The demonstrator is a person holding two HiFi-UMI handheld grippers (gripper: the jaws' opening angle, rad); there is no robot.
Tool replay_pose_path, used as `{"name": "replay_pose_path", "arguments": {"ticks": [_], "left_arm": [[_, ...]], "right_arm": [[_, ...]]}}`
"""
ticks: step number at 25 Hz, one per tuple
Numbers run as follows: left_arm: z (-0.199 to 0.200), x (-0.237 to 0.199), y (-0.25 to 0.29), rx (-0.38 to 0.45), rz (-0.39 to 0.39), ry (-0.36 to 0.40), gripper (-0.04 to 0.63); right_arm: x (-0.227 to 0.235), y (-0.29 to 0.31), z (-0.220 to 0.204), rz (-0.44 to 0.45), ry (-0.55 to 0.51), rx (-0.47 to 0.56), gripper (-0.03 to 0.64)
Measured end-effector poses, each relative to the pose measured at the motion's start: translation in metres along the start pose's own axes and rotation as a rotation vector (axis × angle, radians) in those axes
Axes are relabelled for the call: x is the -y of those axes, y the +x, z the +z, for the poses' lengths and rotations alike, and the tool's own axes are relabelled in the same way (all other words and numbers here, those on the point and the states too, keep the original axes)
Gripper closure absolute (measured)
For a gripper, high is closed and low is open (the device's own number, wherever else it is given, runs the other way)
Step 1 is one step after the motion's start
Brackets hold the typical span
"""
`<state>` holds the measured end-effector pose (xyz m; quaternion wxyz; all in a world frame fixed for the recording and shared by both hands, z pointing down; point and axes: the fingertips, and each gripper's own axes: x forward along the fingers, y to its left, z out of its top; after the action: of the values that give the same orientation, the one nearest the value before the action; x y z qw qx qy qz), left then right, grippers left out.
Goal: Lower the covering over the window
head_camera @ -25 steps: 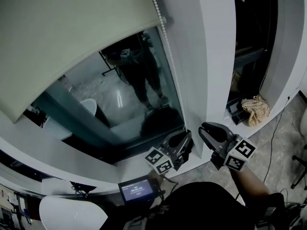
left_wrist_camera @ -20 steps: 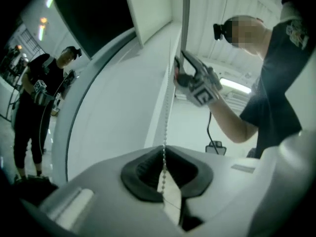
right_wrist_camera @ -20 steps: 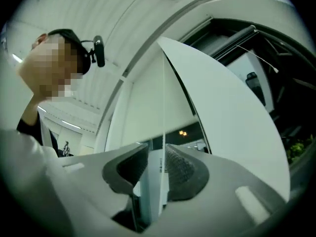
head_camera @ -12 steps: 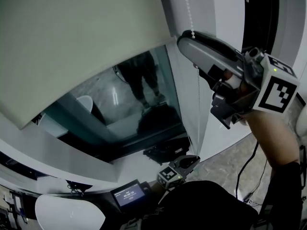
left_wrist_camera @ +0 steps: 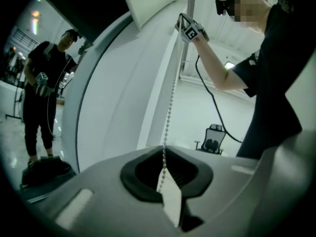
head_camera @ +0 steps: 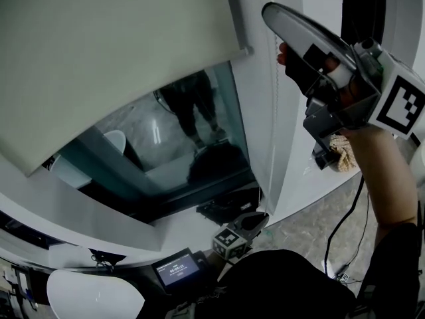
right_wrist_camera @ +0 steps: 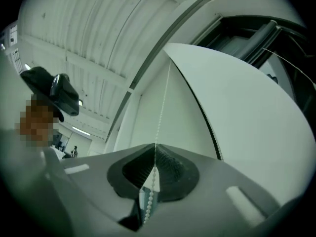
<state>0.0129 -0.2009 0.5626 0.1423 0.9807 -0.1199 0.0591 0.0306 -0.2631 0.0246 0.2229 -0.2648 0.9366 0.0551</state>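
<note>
A beige roller blind [head_camera: 99,58] covers the upper part of the window [head_camera: 179,138]; its bottom edge slants across the glass. A white bead chain [head_camera: 275,111] hangs beside the frame on the right. My right gripper [head_camera: 272,12] is raised high near the blind's lower corner and is shut on the chain [right_wrist_camera: 162,107], which runs between its pads [right_wrist_camera: 154,149]. My left gripper [head_camera: 259,216] is low by the sill, shut on the same chain [left_wrist_camera: 170,102] at its pads [left_wrist_camera: 164,154]. The left gripper view shows the right gripper [left_wrist_camera: 190,31] overhead.
A small lit screen [head_camera: 176,269] and a white rounded seat [head_camera: 93,294] are below the sill. A crumpled cloth [head_camera: 348,155] lies on a ledge at the right, with a cable [head_camera: 345,224] on the floor. The glass reflects a person [head_camera: 192,105].
My right gripper rose from beside the left one up to the blind's corner and closed on the bead chain. The left gripper stayed low, shut on the chain.
</note>
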Motion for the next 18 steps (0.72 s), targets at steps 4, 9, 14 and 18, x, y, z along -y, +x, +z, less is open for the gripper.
{"name": "replay_pose_path", "arguments": {"ticks": [4, 9, 14, 18], "left_arm": [[-0.028, -0.010, -0.007, -0.073, 0.053, 0.071, 0.577], [-0.026, -0.025, -0.044, -0.072, 0.133, 0.056, 0.552], [0.029, -0.052, -0.092, 0.082, 0.245, -0.049, 0.545], [0.086, -0.061, -0.109, 0.300, 0.217, -0.129, 0.542]], "right_arm": [[-0.002, -0.015, -0.014, -0.011, -0.034, -0.012, 0.607], [0.004, -0.047, -0.055, -0.116, -0.104, -0.094, 0.608], [0.014, -0.101, -0.152, -0.231, -0.111, -0.224, 0.609], [0.015, -0.138, -0.236, -0.309, 0.009, -0.291, 0.609]]}}
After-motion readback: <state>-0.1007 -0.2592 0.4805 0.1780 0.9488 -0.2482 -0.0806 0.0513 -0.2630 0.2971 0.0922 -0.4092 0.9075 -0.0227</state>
